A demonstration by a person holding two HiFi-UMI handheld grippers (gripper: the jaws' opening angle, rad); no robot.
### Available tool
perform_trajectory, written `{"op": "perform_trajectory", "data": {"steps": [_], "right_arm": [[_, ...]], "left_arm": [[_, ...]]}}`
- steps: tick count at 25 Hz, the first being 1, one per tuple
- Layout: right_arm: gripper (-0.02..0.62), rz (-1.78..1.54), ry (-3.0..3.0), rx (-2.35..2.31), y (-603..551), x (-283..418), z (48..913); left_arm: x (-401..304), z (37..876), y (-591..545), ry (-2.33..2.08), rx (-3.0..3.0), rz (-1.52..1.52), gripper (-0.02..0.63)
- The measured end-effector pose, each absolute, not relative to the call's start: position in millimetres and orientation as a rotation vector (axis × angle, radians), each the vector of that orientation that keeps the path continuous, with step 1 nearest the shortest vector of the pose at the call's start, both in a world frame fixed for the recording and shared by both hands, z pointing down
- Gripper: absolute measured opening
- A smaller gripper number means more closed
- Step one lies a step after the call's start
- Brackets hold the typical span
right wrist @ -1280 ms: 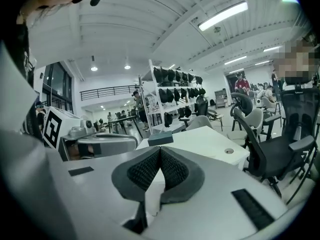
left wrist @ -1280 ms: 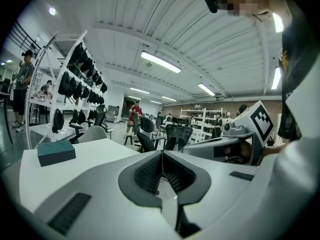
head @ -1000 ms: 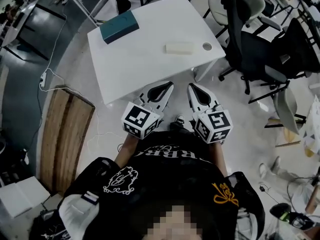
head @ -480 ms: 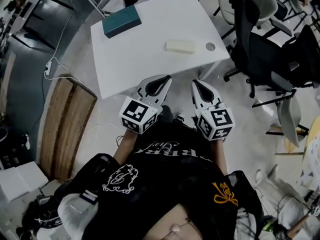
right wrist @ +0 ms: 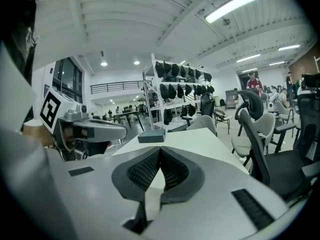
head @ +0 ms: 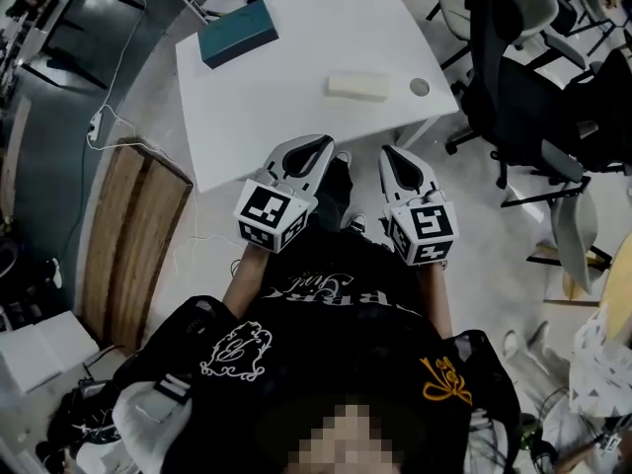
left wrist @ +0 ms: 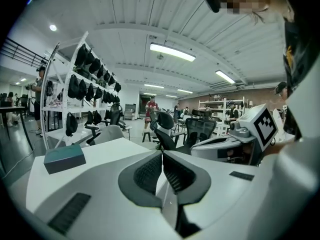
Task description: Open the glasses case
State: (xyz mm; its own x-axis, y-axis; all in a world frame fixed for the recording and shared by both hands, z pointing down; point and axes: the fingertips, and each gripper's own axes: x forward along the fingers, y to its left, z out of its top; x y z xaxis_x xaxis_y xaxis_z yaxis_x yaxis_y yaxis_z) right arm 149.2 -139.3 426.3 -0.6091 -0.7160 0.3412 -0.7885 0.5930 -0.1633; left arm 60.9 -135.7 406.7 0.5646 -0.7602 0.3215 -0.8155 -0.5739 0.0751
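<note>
Lettering (head: pixel 336 297) on the shirt (head: pixel 296 363) is illegible, while left claw (head: pixel 321 143) and right claw (head: pixel 388 153) are closed and empty.

The left hand-held gripper (head: pixel 318 146) and right hand-held gripper (head: pixel 391 155) hover at the worktop (head: pixel 267 117) edge; the glasses case (head: pixel 357 86) lies beyond them.

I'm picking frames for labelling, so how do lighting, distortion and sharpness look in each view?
Head view: dim and muted, wide-angle bending the edges of the white table, yet the glasses case is distinct. Left gripper view: fisheye with black corners, ceiling light strip glaring. Right gripper view: same fisheye vignette, ceiling strip blown out, background fairly sharp.
</note>
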Motion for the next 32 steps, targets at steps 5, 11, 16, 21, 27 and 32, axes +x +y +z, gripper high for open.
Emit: {"op": "perform_trajectory", "data": {"steps": [5,11,16,21,27,32], "right_arm": [[0.015,0.334,-2.546,1.254,-177,141,434],[0.038,0.213,-2.454,1.175,-226,125,467],[0.087,0.163,-2.366,1.097,-273,114,507],[0.117,0.073,-2.285,1.008,-315,111,551],[0.197,0.014,-2.187,0.820,-341,102,600],[0.232,-0.082,-2.080,0.707,-354,95,631]], "left_arm": [[47,426,-168,-1.328,2.582,0.436,0.023],[38,452,-210,-1.248,2.598,0.538,0.023],[32,482,-248,-1.179,2.580,0.605,0.025],[26,515,-284,-1.158,2.530,0.652,0.025],[19,559,-311,-1.090,2.468,0.698,0.112],[10,598,-332,-1.062,2.426,0.770,0.155]]}}
